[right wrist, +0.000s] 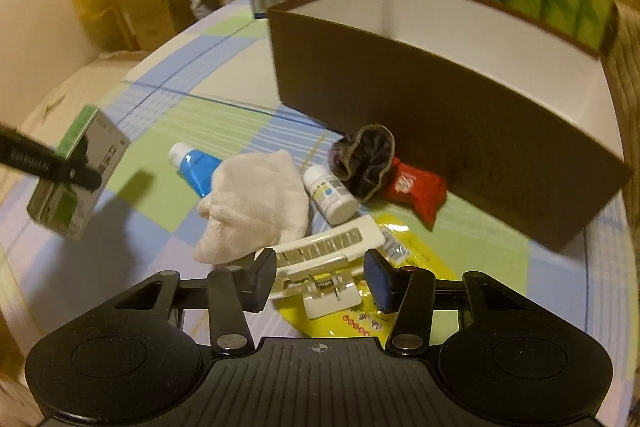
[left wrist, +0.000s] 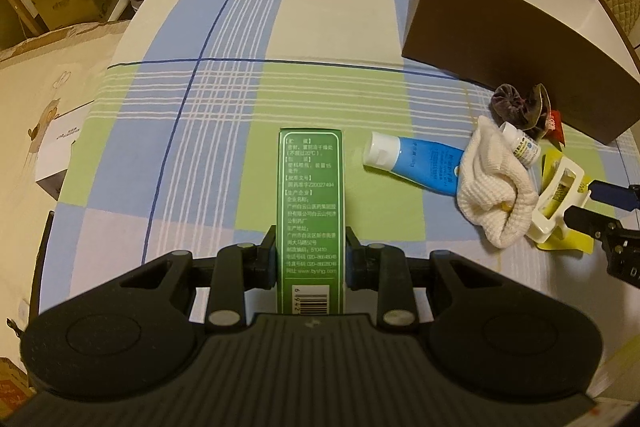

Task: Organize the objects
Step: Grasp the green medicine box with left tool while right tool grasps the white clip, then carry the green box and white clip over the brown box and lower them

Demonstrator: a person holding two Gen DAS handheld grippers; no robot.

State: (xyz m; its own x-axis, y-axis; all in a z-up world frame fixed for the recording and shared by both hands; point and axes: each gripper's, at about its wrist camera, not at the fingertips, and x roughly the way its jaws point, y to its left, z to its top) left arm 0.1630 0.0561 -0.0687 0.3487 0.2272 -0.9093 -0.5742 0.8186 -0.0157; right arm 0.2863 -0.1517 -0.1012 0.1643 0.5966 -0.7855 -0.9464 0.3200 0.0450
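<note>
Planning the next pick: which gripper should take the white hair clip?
Right. The right gripper is open with its fingers either side of the white hair clip. The left gripper is shut on the green box, well away from it.

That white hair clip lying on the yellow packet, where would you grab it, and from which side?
Probably across its long toothed body, coming in low from the near side as the right gripper does now. The white hair clip lies flat on the yellow packet with its spring end toward the gripper, so the open jaws can close on its two long sides. The cloth crowds its left.
</note>
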